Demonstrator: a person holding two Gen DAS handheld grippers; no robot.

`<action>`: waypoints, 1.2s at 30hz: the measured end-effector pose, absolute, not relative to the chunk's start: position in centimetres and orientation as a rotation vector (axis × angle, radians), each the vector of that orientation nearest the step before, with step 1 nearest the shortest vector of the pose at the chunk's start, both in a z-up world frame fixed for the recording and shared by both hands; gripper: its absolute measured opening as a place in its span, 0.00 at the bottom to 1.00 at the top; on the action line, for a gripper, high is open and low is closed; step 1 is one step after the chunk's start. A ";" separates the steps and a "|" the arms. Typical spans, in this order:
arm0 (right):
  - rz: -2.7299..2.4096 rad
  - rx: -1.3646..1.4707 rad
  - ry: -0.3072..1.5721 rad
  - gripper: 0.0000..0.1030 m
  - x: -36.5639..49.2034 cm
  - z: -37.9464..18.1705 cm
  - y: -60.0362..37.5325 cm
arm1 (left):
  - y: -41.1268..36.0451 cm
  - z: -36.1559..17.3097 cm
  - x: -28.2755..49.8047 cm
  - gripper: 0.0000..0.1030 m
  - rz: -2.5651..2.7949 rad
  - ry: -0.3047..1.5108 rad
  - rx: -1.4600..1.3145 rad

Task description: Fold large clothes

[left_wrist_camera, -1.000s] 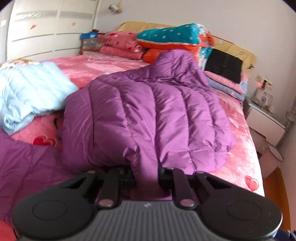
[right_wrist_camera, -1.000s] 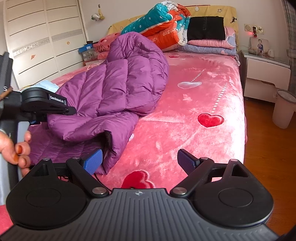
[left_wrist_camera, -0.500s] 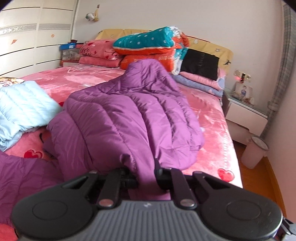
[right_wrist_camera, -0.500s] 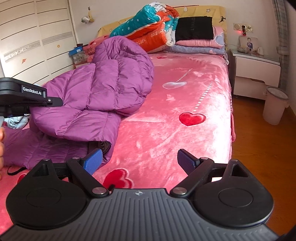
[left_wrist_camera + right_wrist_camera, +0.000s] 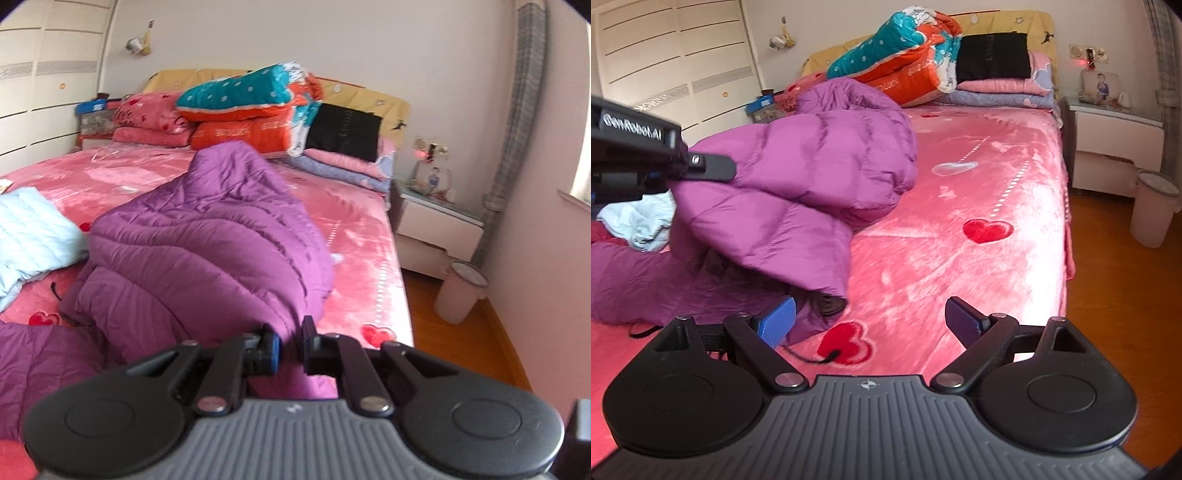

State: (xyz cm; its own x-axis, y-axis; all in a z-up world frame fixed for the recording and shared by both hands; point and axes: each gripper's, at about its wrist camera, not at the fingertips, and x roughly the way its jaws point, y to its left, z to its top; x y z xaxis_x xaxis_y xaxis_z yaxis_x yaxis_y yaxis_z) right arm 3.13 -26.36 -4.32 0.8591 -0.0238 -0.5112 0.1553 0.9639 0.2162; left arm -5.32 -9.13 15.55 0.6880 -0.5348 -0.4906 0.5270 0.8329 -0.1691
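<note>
The left tongs (image 5: 289, 345), black arms with blue pads, are pinched on a fold of the purple down coat (image 5: 207, 240), the glossy cloth squeezed into a narrow band between the pads. From that pinch the coat rises in a puffy heap of stitched, quilted ribs, its far end standing up in a rounded peak toward the headboard. A flatter part of it lies at lower left on the bed (image 5: 354, 236), which is covered in a plush pink spread with red hearts.

The right tongs (image 5: 870, 320) are spread wide and grip nothing; they hang over the pink spread, above a red heart. The coat (image 5: 812, 162) lies just left of the left pad, its folded-over edge draped near it, and a thin black cord (image 5: 812, 356) trails from it across the heart. The left tongs (image 5: 713, 168) show there from the side, gripping the raised coat.

Beyond it lie a pale blue quilted garment (image 5: 29, 229) and stacked folded quilts (image 5: 251, 107).
</note>
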 end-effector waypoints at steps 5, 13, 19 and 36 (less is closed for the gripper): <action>-0.050 0.258 0.509 1.00 2.1 -4.2 -25.5 | -8.7 16.4 -7.8 0.00 -0.649 0.542 -0.016; -0.065 0.193 0.512 1.00 0.9 -4.4 -24.0 | -6.8 16.4 -10.2 0.00 -0.694 0.560 -0.025; -0.069 0.156 0.533 1.00 -0.1 -4.6 -23.6 | -3.3 15.8 -9.4 0.00 -0.574 0.514 -0.014; 0.082 0.176 0.577 0.75 6.3 -3.9 -14.5 | 8.0 14.0 -0.1 0.43 -0.258 0.322 -0.083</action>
State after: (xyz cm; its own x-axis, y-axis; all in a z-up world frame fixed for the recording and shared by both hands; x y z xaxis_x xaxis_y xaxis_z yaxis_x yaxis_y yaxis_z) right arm 6.30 -14.47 -3.93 0.8354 0.1262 -0.5350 -0.0275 0.9817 0.1885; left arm -0.10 8.02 14.05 0.9161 -0.2635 -0.3022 0.2372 0.9639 -0.1213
